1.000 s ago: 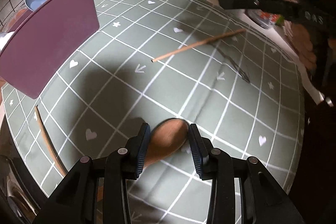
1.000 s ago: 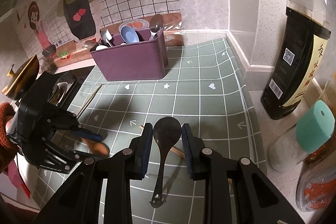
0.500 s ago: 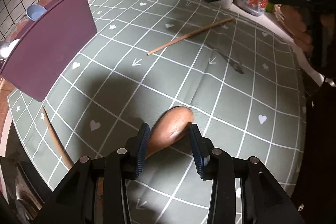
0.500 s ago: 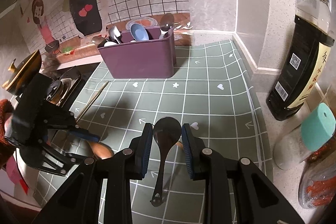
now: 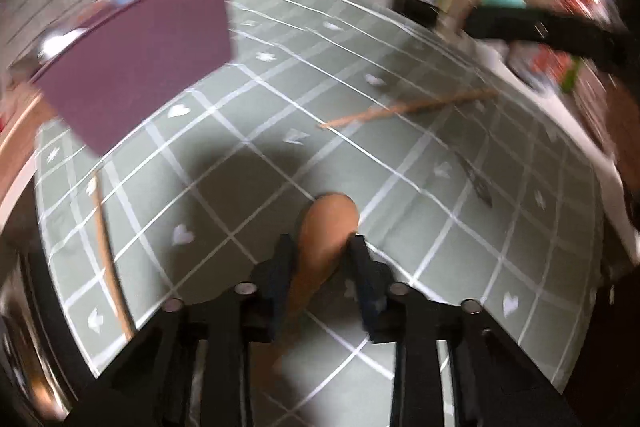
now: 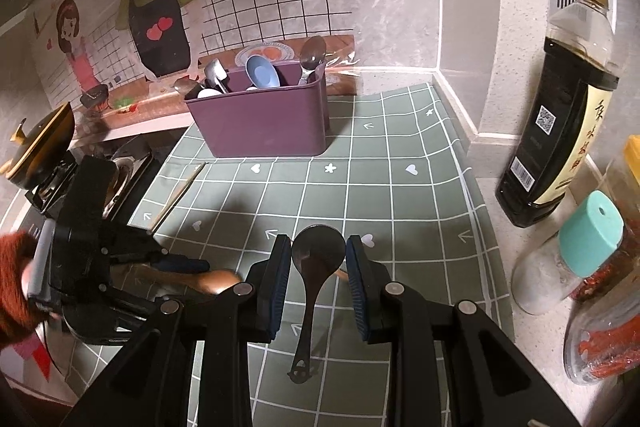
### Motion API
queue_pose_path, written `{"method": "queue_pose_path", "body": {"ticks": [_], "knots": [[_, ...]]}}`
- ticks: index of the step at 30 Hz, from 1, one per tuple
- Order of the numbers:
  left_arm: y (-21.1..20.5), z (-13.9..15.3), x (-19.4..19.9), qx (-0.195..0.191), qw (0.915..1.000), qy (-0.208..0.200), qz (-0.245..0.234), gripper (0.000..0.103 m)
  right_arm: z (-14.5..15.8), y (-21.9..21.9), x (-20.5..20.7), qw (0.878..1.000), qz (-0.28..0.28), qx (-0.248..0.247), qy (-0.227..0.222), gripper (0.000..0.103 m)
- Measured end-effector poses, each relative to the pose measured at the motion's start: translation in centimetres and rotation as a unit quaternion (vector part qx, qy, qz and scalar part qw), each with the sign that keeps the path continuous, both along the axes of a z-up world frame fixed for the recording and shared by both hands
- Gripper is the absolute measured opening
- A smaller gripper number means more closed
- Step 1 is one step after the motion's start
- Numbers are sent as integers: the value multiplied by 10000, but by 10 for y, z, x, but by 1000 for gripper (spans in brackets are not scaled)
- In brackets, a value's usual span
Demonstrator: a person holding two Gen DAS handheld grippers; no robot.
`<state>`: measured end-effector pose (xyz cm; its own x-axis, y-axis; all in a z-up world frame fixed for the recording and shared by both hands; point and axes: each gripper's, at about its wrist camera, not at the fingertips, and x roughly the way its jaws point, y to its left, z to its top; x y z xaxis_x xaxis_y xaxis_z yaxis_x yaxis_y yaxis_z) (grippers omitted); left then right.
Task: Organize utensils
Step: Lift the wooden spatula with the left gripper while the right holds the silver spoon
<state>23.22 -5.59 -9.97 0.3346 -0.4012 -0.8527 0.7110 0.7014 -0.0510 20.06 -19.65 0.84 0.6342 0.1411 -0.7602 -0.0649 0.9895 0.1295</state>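
You had the purple utensil caddy (image 6: 262, 119) standing at the back of the green checked mat (image 6: 400, 195), and everything else sat in relation to it. In front of the caddy and well apart from it, your right gripper (image 6: 319, 267) held a dark spoon (image 6: 316, 267) between its fingers, bowl forward toward the caddy, handle hanging back and down over the mat; the pads pressed the edges of the bowl, so that claw was clamped on the spoon. To the left of that, also well in front of the caddy, your left gripper (image 5: 322, 259) was closing around a wooden spoon (image 5: 326, 231), whose bowl stuck out past the fingertips toward the caddy; the left wrist view was blurred, and the pads looked to be at the sides of the spoon, though I could not tell how firmly. One wooden chopstick (image 5: 408, 107) lay on the mat to the right of the caddy in the left wrist view, and a second chopstick (image 6: 178, 197) lay just off the caddy's front left corner. Inside the caddy stood a blue spoon (image 6: 262, 71), a metal spoon (image 6: 312, 53) and other cutlery. Off to the caddy's right, beside the mat, stood a dark sauce bottle (image 6: 560, 115) and a shaker with a teal cap (image 6: 588, 235).
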Motion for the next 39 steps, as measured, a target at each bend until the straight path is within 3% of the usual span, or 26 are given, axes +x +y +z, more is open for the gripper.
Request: {"method": "queue_pose_path", "body": {"ticks": [4,6,14,17,18,19,21,23,26,33,36,39], "knots": [[8,8,-4,-552,9955,-14,769,7,0,3,0,10000,-7,-72,-15,26],[11,13,-5,-694,9919,-130,1058,3,0,4,1,10000,15,-79,-9,26],[10,11,2,-681,9897,97,1256,3,0,7,6,9998,169,-93,-27,26],[12,5,7,-653,9853,395,1528,8,0,5,6,9998,196,-45,-25,26],[14,6,8,-692,9825,435,1671,16,0,4,6,9998,206,-36,-28,26],[18,7,7,-672,9790,388,1884,34,-1,3,6,9997,221,-27,-33,26],[25,11,3,-688,9692,241,2353,53,0,3,6,9998,210,-24,-38,26],[25,7,2,-619,9621,342,2633,60,-2,0,7,9998,213,3,-36,26],[18,-1,7,-582,9522,472,2960,60,-5,-3,10,9997,218,48,-13,26],[-6,-8,11,-250,9436,164,3298,59,-9,-2,16,9995,306,36,-29,26],[-7,-9,14,-133,9377,28,3471,50,-9,-2,17,9993,371,9,-61,26],[-7,-9,14,-64,9351,-70,3543,33,-8,-1,18,9991,409,-64,-128,26]]}}
